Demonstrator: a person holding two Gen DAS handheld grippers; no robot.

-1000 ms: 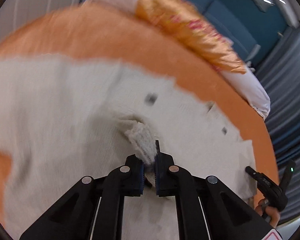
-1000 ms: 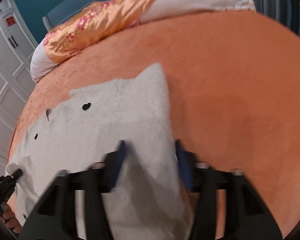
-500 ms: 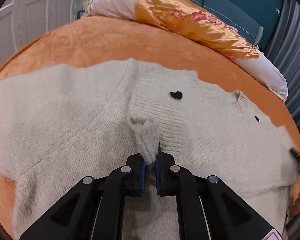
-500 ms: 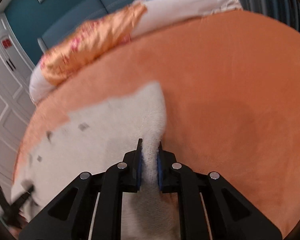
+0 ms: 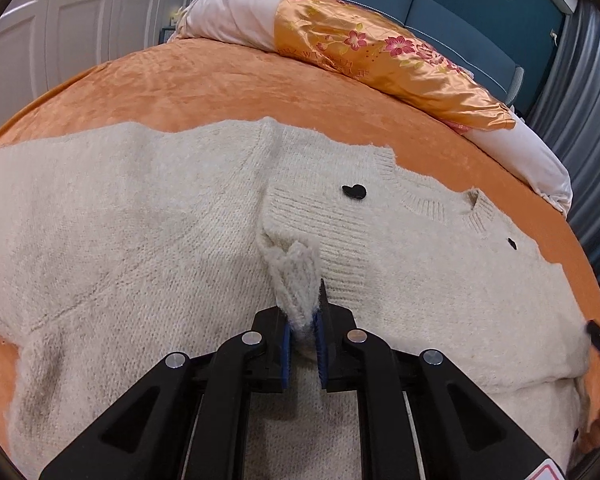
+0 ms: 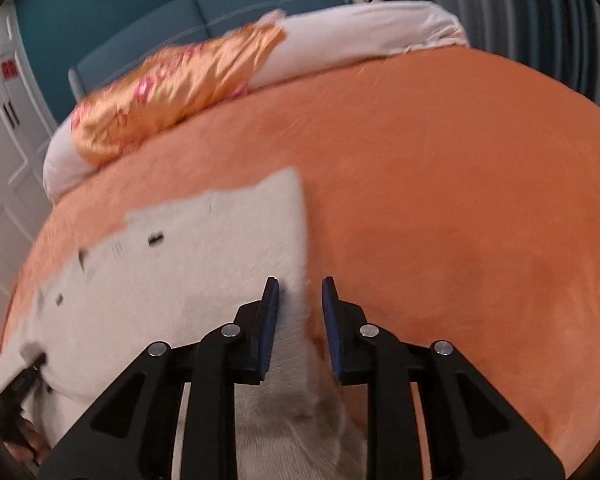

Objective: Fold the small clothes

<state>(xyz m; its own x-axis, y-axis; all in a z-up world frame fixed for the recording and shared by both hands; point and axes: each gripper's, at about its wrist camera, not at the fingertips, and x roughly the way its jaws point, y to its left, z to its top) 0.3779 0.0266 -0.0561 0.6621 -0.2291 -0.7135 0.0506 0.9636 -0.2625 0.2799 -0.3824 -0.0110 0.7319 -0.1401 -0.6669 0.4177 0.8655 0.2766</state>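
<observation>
**Sleeve cuff pinched, right edge let go**

Looking along the left claw (image 5: 303, 320) first: its jaws are nearly closed on a bunched tuft of cream knit, the ribbed cuff of a sleeve that lies folded across the chest of the sweater (image 5: 140, 220). The sweater is spread flat on the orange bed (image 5: 220, 80), neckline toward the pillows (image 5: 380, 56), with small black heart marks on the knit. At the far right of this view the tip of the other tool shows beside the sweater's side.

From the right wrist, the picture is blurred. The right claw (image 6: 300, 300) stands partly open with nothing between its pads; the sweater's right edge (image 6: 296, 240) runs up between the two fingers, lying on the bedspread rather than gripped.

My reading is that the sleeve-folding step is in hand: one sleeve is being laid inward over the body. The next move probably calls for setting the cuff down flat and releasing it without dragging the knit, then taking the right edge or sleeve to bring it inward too.
</observation>
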